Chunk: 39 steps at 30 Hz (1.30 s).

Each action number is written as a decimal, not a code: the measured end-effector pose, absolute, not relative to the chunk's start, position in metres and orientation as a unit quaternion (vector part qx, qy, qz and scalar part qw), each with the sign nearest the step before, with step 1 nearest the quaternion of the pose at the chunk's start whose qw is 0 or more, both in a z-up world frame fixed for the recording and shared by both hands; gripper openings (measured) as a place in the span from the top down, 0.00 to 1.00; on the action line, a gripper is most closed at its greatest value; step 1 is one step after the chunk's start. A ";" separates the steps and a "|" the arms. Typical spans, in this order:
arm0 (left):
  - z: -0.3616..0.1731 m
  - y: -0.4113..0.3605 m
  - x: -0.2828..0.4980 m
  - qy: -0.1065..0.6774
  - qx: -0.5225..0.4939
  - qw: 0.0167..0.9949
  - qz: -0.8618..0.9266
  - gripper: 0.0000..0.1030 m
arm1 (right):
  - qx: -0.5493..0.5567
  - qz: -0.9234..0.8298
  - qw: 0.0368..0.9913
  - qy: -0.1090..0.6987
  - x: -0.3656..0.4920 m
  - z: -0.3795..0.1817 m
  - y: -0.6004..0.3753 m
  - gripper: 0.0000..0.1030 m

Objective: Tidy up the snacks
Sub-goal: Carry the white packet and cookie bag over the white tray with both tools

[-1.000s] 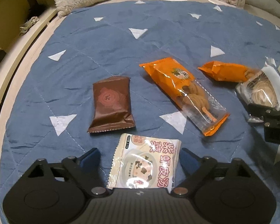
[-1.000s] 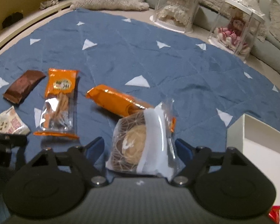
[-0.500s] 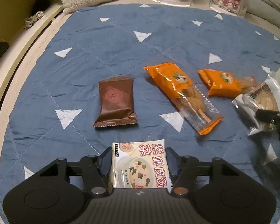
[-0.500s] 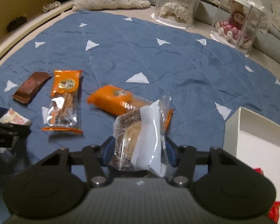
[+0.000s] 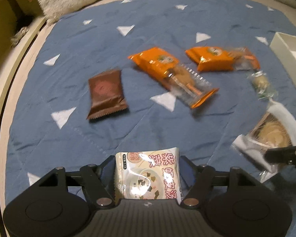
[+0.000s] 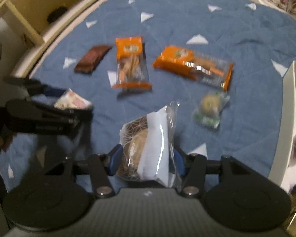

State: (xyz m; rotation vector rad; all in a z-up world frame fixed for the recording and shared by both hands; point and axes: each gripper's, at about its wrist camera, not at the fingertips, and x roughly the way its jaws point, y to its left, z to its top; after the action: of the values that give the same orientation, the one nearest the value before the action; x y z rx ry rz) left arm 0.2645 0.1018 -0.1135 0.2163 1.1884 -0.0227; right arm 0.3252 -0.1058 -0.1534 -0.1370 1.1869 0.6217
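The soup packet (image 5: 148,174) bears large red Chinese characters reading 紫菜虾皮汤; its smaller print is illegible. The left gripper (image 5: 147,169) clamps this packet by both side edges, its jaws having just eased slightly apart, at 6 o'clock in the left wrist view. The right gripper (image 6: 146,158) is closed on the clear-wrapped pastry (image 6: 148,148), at 6 o'clock in its own view. Both orange biscuit packs (image 5: 167,69) (image 5: 213,59) carry round logos, blurred and unreadable. The white box (image 6: 290,102) lies at 3 o'clock.
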 end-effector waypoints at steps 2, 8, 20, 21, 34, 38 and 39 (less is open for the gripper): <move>-0.114 0.106 0.263 0.562 0.095 0.821 -0.004 0.29 | -0.065 0.280 0.784 0.550 0.322 -0.156 -0.105 0.37; -0.117 0.109 0.257 0.573 0.094 0.814 0.008 0.17 | -0.071 0.259 0.794 0.545 0.322 -0.159 -0.105 0.17; -0.115 0.117 0.254 0.580 0.066 0.812 0.013 0.27 | -0.060 0.216 0.798 0.559 0.329 -0.162 -0.099 0.10; -0.115 0.117 0.254 0.581 0.064 0.811 0.012 0.29 | -0.069 0.214 0.798 0.559 0.329 -0.163 -0.096 0.11; -0.101 0.119 0.251 0.553 0.045 0.832 0.019 0.44 | -0.075 0.206 0.809 0.546 0.328 -0.158 -0.102 0.31; -0.088 0.120 0.250 0.537 0.027 0.843 0.026 0.44 | -0.075 0.206 0.816 0.534 0.327 -0.149 -0.106 0.31; -0.084 0.119 0.249 0.534 0.022 0.845 0.026 0.44 | -0.073 0.206 0.819 0.530 0.328 -0.146 -0.107 0.31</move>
State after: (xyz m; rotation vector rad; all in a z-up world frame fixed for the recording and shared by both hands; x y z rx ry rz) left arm 0.2491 0.1189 -0.0844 0.0461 1.1262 0.0539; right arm 0.3275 -0.1071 -0.1457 -0.1555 1.1286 0.4388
